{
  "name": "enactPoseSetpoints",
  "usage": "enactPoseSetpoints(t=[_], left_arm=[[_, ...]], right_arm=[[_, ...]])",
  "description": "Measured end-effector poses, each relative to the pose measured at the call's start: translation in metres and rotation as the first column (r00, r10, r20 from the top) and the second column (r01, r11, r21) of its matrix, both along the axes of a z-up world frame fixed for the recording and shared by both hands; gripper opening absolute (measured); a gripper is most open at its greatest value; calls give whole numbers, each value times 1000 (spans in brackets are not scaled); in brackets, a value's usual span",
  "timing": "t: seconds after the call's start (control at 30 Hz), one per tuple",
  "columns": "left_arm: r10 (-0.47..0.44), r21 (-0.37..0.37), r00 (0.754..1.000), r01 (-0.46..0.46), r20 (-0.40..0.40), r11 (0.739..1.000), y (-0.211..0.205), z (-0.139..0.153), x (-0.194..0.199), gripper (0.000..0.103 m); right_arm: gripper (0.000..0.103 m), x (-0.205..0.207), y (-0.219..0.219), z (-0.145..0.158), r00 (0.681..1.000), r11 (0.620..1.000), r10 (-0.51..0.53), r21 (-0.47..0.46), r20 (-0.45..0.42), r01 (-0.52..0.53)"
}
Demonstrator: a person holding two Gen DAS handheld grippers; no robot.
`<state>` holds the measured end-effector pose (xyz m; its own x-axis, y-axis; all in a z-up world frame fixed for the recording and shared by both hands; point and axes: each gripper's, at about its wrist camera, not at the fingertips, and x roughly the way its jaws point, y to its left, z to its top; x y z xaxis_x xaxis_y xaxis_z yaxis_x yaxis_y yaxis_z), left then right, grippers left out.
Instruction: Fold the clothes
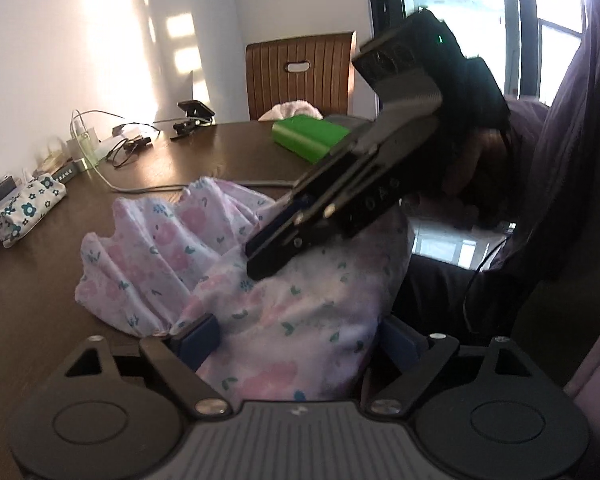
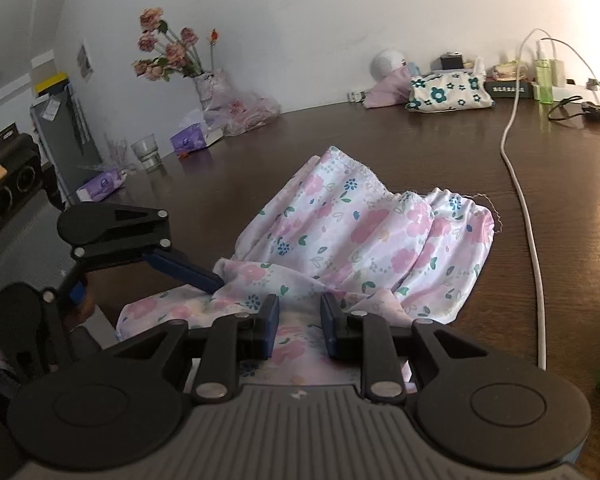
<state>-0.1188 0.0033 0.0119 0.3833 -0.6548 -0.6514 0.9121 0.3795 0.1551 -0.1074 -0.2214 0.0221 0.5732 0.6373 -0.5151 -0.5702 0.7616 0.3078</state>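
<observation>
A white garment with pink and blue flowers (image 2: 356, 236) lies bunched on the dark wooden table (image 2: 420, 148), its near part hanging over the front edge. My right gripper (image 2: 300, 322) is open, with the cloth lying between its blue pads. In the left wrist view it (image 1: 264, 256) comes in from the upper right and rests on the garment (image 1: 172, 256). My left gripper (image 1: 296, 340) is open wide, with the cloth bulging up between its fingers. In the right wrist view it (image 2: 212, 280) touches the cloth's left edge.
A white cable (image 2: 528, 208) runs along the table right of the garment. A flowered pouch (image 2: 452, 92), a vase of roses (image 2: 212, 84), a glass (image 2: 146, 152) and tissue packs stand along the wall. A green box (image 1: 308, 136) and a wooden chair (image 1: 300, 72) are at the far side.
</observation>
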Motion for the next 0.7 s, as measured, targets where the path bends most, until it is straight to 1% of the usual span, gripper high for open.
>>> enactPoseSetpoints(t=[0.07, 0.1, 0.17, 0.27, 0.37, 0.47, 0.5, 0.53, 0.57, 0.6, 0.63, 0.67, 0.7], left_arm=[[-7, 7, 1000, 7, 18, 1000, -1, -3, 0, 89], [-10, 10, 1000, 10, 26, 1000, -1, -4, 0, 89], [-13, 8, 999, 13, 31, 1000, -2, -6, 1, 89], [-21, 19, 998, 20, 55, 1000, -3, -8, 0, 89], [-28, 36, 995, 24, 94, 999, -2, -8, -6, 89], [-47, 60, 992, 40, 120, 997, -3, -9, -9, 91], [-55, 68, 990, 47, 128, 997, -4, -9, -10, 91], [-59, 76, 990, 49, 127, 996, -5, -10, -10, 89], [-58, 84, 991, 48, 118, 995, -7, -12, -8, 88], [-59, 90, 991, 49, 117, 995, -7, -13, -8, 88], [-63, 94, 991, 52, 119, 994, -7, -14, -7, 88], [-68, 97, 991, 57, 116, 994, -7, -14, -7, 88], [-73, 99, 991, 62, 113, 993, -6, -14, -6, 88]], right_arm=[[41, -1, -4, 5, 1000, 1000, 13, 6, 11, -13], [53, -2, -6, 7, 1000, 1000, 20, 2, 21, -20], [54, -2, -5, 7, 999, 1000, 29, -10, 29, -28], [54, -1, -2, 1, 999, 999, 34, -3, 12, -34], [54, -7, 0, 1, 997, 997, 75, -7, 11, -75], [55, -6, -4, 2, 993, 993, 114, 14, -5, -114], [57, -6, -6, 3, 992, 992, 125, 17, -6, -125], [61, -6, -9, 7, 991, 991, 131, 22, 1, -131], [64, -8, -14, 12, 991, 990, 133, 31, 21, -134], [76, -13, -19, 18, 989, 989, 137, 44, 54, -139], [92, -22, -23, 24, 983, 986, 150, 54, 105, -156], [99, -32, -24, 29, 970, 981, 184, 39, 160, -193], [103, -41, -24, 32, 951, 972, 225, 13, 213, -233]])
